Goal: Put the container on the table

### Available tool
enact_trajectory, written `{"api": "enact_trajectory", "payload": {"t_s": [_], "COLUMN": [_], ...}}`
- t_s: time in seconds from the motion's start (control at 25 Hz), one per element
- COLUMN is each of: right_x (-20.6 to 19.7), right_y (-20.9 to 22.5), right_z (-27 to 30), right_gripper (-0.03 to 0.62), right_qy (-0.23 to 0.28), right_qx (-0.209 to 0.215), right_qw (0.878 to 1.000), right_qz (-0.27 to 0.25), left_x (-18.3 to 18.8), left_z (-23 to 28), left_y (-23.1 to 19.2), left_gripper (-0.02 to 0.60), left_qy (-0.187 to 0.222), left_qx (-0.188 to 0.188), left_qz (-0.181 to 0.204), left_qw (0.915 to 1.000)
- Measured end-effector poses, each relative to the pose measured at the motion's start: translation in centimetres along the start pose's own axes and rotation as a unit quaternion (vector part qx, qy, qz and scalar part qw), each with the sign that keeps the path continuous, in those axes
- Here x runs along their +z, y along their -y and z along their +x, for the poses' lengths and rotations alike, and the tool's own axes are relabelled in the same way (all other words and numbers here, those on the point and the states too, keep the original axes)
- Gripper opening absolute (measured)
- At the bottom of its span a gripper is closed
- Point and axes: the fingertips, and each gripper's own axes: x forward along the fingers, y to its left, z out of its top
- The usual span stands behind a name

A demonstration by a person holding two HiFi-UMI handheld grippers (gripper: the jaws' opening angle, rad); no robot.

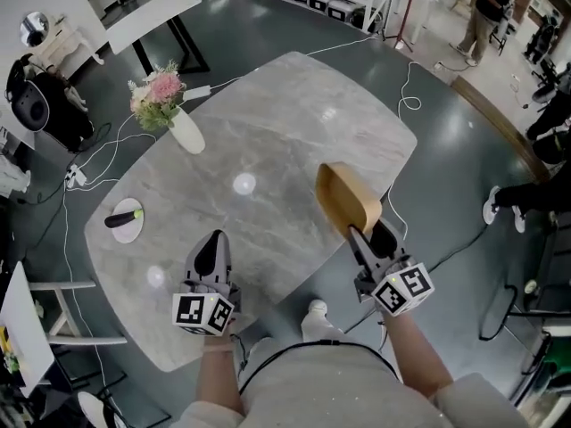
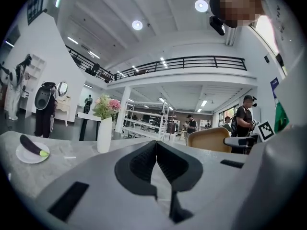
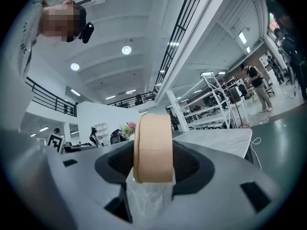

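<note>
Two grippers are held low over a grey marble table (image 1: 294,114), seen from above. The left gripper (image 1: 212,243) is at the table's near edge, and its jaws are pressed together with nothing between them. The right gripper (image 1: 373,234) is near the table's right edge, and its jaws are clamped on the wall of a tan container (image 1: 343,199). The container is gripped at its near end and turned on edge, and it juts forward over the right part of the tabletop. Whether it touches the surface cannot be told.

Towards the far left of the table, a white vase (image 1: 186,130) of pink flowers is seen upright. Near the left edge, a white plate (image 1: 130,233) is set, with a dark eggplant (image 1: 121,218) lying on it. Both are well apart from the container. White cables (image 1: 406,92) are trailed across the dark floor around the table. Further off, a person (image 1: 486,12) is seen standing.
</note>
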Motion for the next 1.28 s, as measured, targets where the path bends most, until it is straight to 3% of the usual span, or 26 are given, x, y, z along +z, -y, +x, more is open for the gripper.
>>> {"api": "enact_trajectory", "payload": {"t_s": [0.44, 0.8, 1.04, 1.28], "right_x": [-1.7, -2.8, -4.3, -5.7], "right_y": [2.2, 2.8, 2.8, 4.2], "right_z": [3.8, 9.5, 13.5, 17.0], "right_gripper": [0.233, 0.233, 0.233, 0.233], "right_qy": [-0.027, -0.054, -0.083, -0.081], "right_qx": [0.038, 0.058, 0.071, 0.042], "right_qw": [0.997, 0.992, 0.984, 0.973], "right_qz": [0.055, 0.098, 0.138, 0.212], "left_x": [-1.0, -1.5, -1.9, -2.4], "left_z": [0.7, 3.4, 4.7, 4.9], "left_y": [-0.2, -3.2, -4.6, -6.3], "left_gripper": [0.005, 0.005, 0.005, 0.005], "left_qy": [-0.014, -0.010, -0.018, -0.027], "left_qx": [0.035, 0.062, 0.074, 0.089], "left_qz": [0.010, -0.006, 0.003, -0.003], "left_qw": [0.9992, 0.9980, 0.9971, 0.9957]}}
